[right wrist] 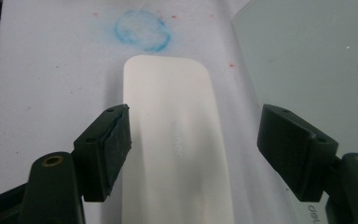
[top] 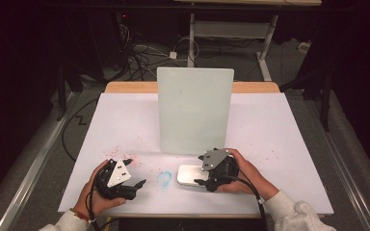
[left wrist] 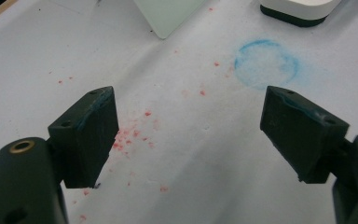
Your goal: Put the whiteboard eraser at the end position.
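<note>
We list: white rounded case (right wrist: 175,140) flat near the tabletop (top: 279,134) front edge, our right claw (right wrist: 193,149) spread astride it, left claw (left wrist: 191,135) spread empty over red specks, blue chalk ring (left wrist: 266,63) between, pale upright panel (top: 195,110) behind.

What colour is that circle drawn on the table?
Blue ring, clearest in the left gripper view.

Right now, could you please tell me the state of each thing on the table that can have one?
Left tool: open, empty, over bare paper.
Right tool: open, jaws either side of the white eraser, not closed on it.
White eraser: lying flat on the paper, not gripped.
Whiteboard: standing upright, wiped blank.
Blue ring mark: smudged on the paper, uncovered.
Paper sheet: flat, speckled with red flecks.
</note>
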### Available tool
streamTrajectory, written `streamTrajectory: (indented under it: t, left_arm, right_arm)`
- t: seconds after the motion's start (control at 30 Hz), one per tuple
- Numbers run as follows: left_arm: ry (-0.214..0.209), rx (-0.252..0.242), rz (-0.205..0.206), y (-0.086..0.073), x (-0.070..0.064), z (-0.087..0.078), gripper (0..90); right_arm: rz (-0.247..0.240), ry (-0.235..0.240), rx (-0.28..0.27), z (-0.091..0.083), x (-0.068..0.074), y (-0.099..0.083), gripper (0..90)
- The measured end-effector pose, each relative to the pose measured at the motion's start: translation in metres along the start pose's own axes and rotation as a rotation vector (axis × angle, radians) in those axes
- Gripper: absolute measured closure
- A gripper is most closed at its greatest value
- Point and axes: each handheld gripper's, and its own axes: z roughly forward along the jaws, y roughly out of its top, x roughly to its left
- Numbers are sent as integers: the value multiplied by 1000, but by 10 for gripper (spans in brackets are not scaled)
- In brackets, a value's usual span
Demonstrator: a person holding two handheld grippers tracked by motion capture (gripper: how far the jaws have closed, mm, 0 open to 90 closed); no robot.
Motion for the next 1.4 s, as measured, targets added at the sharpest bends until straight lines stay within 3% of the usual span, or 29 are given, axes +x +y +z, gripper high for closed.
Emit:
streamTrajectory:
  t: [0.57, 0.8, 1.2, 1.4]
  left_arm:
    - [6, -6, -2, 0, 0, 0, 187]
    - [14, -8, -3, 0, 0, -1, 185]
    - [18, -12, -3, 0, -1, -1, 183]
    - [19, -11, -3, 0, -1, -1, 183]
  right_arm:
    - [105, -281, -88, -26, -15, -8, 221]
    - [129, -370, -142, -39, -16, -15, 208]
    - [158, -449, -149, -53, -16, -30, 199]
    - [171, -466, -149, -60, -15, -37, 199]
